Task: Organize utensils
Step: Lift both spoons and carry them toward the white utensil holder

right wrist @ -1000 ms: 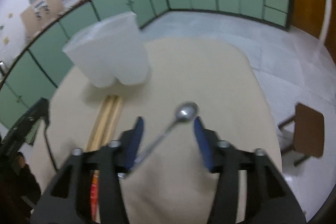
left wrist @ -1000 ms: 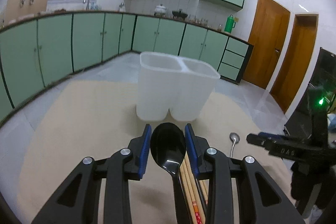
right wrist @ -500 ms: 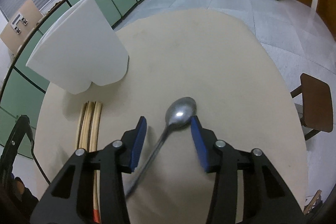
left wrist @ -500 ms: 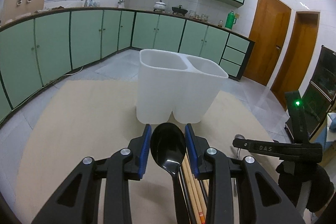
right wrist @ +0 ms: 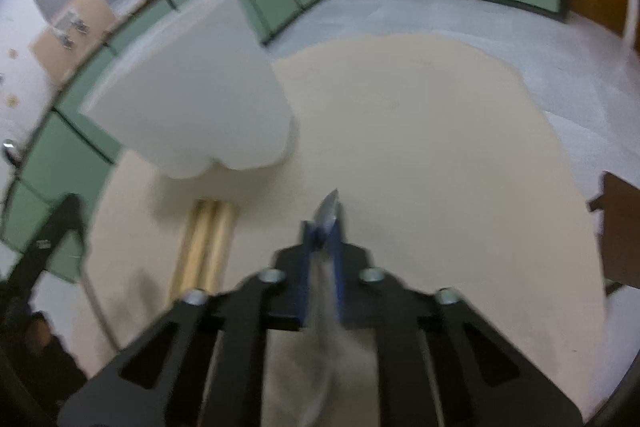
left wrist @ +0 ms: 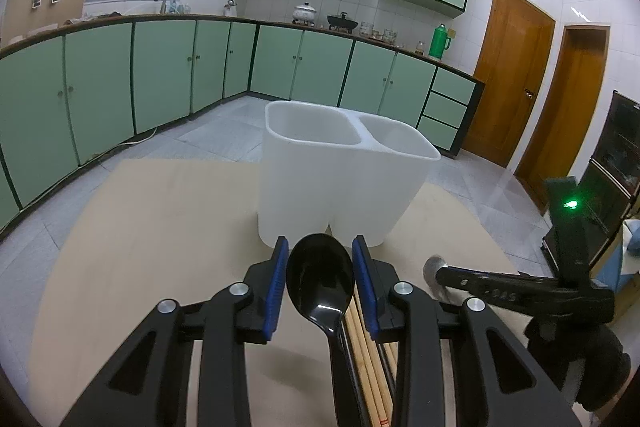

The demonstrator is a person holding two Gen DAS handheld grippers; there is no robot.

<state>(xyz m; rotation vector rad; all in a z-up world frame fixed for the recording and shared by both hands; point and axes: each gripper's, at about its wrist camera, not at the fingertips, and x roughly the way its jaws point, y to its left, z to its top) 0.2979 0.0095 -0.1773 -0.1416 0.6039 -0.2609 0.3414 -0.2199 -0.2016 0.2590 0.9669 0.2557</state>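
Note:
My left gripper is shut on a black spoon, its bowl upright between the blue pads. Just beyond it stands a white two-compartment holder on the beige table. In the right wrist view my right gripper is shut on a metal spoon, whose bowl pokes out edge-on past the pads. That gripper and the spoon's bowl also show at the right of the left wrist view. Wooden chopsticks lie on the table in front of the holder.
The table's rounded edge drops to a tiled floor. A brown stool stands at the right. Green cabinets line the walls, and wooden doors are at the far right.
My right gripper came down around the metal spoon and shut on it, turning the bowl on edge. My left gripper kept still with the black spoon.

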